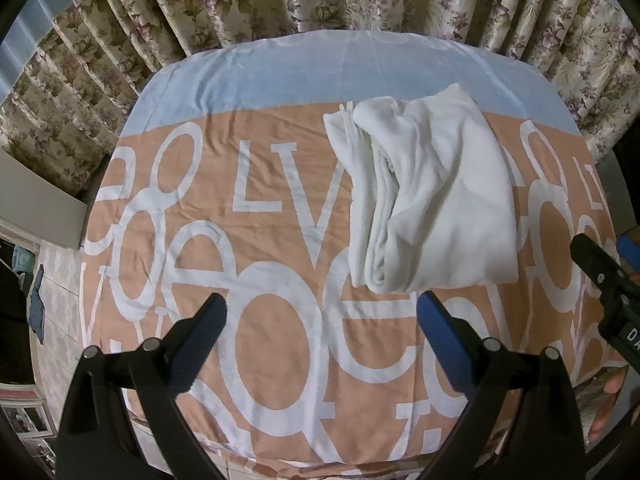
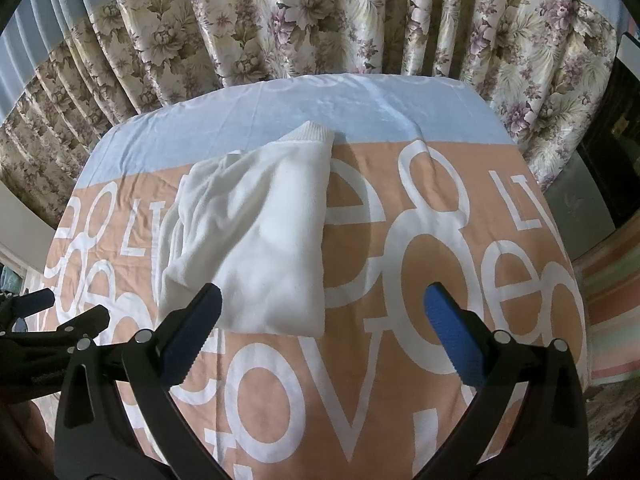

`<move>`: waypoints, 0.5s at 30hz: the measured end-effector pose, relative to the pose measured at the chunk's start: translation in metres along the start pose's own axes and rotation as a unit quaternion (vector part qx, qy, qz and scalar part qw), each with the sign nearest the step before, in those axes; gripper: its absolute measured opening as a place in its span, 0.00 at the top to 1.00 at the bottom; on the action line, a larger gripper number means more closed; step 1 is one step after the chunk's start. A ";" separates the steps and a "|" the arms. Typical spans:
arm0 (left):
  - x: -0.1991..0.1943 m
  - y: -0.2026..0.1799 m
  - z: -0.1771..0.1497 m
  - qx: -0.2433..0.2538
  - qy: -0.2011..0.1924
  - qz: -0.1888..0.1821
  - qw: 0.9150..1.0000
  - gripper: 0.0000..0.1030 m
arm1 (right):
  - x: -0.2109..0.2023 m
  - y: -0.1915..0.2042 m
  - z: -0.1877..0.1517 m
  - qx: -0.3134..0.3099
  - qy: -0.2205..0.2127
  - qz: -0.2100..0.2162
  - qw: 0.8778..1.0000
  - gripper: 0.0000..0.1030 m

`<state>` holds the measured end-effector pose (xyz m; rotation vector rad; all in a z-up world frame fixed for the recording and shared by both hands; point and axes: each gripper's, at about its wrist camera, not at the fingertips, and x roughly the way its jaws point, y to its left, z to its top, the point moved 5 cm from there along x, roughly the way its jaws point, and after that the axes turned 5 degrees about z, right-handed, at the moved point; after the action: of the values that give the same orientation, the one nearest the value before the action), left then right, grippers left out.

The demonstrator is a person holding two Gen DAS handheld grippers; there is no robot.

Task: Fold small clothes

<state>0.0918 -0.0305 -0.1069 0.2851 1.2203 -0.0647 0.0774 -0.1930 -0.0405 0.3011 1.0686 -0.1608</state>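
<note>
A white garment (image 1: 432,196) lies folded in a long bundle on the table, right of centre in the left wrist view, with layered edges on its left side. In the right wrist view the same garment (image 2: 264,236) sits left of centre, its ribbed hem at the far end. My left gripper (image 1: 322,308) hovers open over the cloth, just short of the garment's near end, nothing between its fingers. My right gripper (image 2: 320,300) is open too, its left finger (image 2: 196,328) over the garment's near corner. The right gripper's tip (image 1: 600,272) shows at the right edge of the left wrist view.
The table wears a peach and pale blue cloth (image 1: 280,320) printed with big white letters. Flowered curtains (image 2: 320,16) hang close behind the far edge. A grey panel (image 1: 36,204) stands to the left, a dark cabinet (image 2: 616,128) to the right. A hand (image 1: 608,404) shows low right.
</note>
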 end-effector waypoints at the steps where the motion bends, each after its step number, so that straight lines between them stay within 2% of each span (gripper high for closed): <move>1: 0.000 -0.001 0.000 -0.001 -0.001 0.001 1.000 0.07 | -0.001 0.000 0.000 -0.001 0.000 0.000 1.000 0.03; 15: -0.001 0.001 0.000 -0.003 0.001 0.001 1.000 0.07 | -0.001 0.000 -0.003 -0.005 -0.001 -0.001 1.000 0.03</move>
<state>0.0916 -0.0291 -0.1059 0.2816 1.2214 -0.0604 0.0744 -0.1921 -0.0409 0.2909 1.0683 -0.1582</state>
